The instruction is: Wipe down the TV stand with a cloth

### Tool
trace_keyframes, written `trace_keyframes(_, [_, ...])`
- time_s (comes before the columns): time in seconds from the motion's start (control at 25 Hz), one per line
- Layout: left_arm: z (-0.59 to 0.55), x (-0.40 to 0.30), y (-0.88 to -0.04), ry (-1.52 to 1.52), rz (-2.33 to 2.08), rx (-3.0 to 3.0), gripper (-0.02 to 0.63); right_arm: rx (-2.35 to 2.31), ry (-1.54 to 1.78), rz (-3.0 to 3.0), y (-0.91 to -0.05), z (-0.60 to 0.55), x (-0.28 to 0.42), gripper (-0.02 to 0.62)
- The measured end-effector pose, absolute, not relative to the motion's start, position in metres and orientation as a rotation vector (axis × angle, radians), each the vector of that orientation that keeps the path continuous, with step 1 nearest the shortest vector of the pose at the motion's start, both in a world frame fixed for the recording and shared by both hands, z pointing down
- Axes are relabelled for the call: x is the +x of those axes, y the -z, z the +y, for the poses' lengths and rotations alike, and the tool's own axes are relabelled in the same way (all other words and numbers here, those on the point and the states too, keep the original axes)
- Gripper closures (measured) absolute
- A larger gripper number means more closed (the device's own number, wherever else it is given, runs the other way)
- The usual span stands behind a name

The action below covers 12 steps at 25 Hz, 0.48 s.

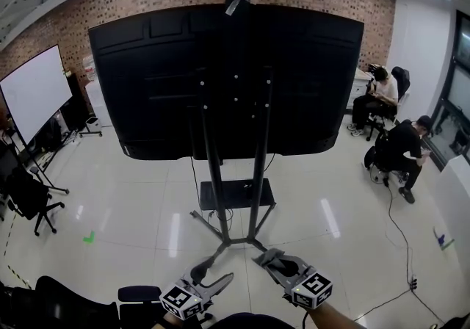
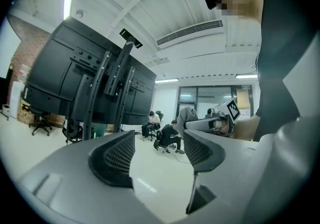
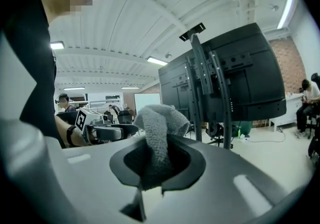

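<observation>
Right gripper (image 1: 273,261) clamps a grey cloth (image 3: 159,123) just short of the TV stand (image 1: 258,166) base, tall posts rising ahead. Left gripper (image 1: 213,275) gapes empty alongside.

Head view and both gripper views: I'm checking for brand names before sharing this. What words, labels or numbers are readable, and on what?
No readable text in any view.
Large black TV back: no legible label.
White board on a stand: blank.
Black-and-white marker cubes: square patterns only, no letters.
</observation>
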<state>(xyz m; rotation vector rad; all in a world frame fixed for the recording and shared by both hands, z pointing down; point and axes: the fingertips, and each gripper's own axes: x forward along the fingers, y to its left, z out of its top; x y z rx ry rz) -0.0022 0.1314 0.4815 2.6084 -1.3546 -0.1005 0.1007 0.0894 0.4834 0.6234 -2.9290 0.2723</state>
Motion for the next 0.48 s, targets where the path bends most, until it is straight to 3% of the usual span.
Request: trace_keyframes(0.48, [0.123, 0.032, -0.477, 0.086, -1.352, 2.657, 0.273, 0.580, -0.235, -2.920, -0.485, 0.087, 0.130, 0.558])
